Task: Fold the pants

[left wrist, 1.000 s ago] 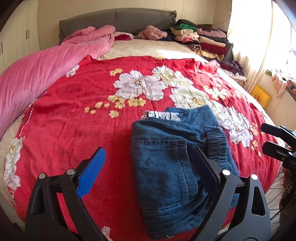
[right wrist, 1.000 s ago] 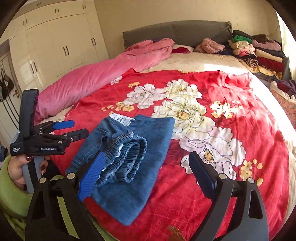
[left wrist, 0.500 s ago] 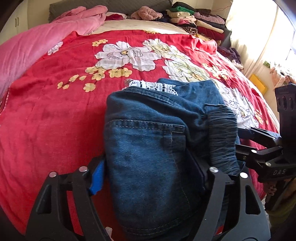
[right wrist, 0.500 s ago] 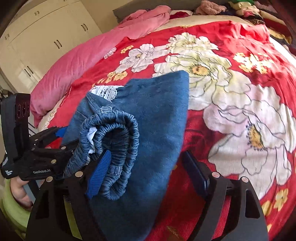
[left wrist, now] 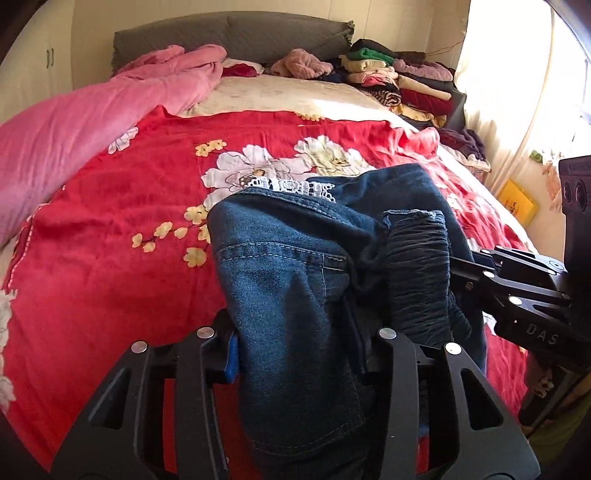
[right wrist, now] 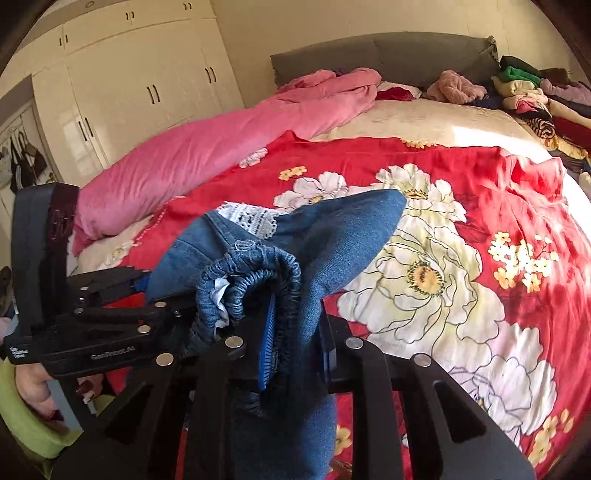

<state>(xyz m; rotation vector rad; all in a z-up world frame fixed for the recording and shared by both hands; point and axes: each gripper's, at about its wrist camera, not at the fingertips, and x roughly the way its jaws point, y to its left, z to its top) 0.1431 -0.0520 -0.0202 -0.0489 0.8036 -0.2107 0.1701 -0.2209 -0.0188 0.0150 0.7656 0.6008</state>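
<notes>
The folded blue denim pants [left wrist: 295, 280] with a white lace trim [left wrist: 291, 184] are lifted off the red floral bedspread [left wrist: 110, 229]. My left gripper [left wrist: 299, 350] is shut on the near edge of the bundle. My right gripper [right wrist: 295, 343] is shut on the elastic waistband side of the pants [right wrist: 332, 236]. The right gripper also shows at the right of the left wrist view [left wrist: 517, 288], and the left gripper at the left of the right wrist view [right wrist: 103, 325]. The fingertips are hidden in the denim.
A pink duvet [left wrist: 81, 125] lies along the bed's left side. Stacks of folded clothes [left wrist: 399, 81] sit at the far right by the grey headboard [left wrist: 229, 33]. White wardrobes [right wrist: 129, 81] stand left of the bed. A bright window is at the right.
Both grippers have closed on the folded pants and lifted them off the bedspread; a second ago both were open and short of the bundle.
</notes>
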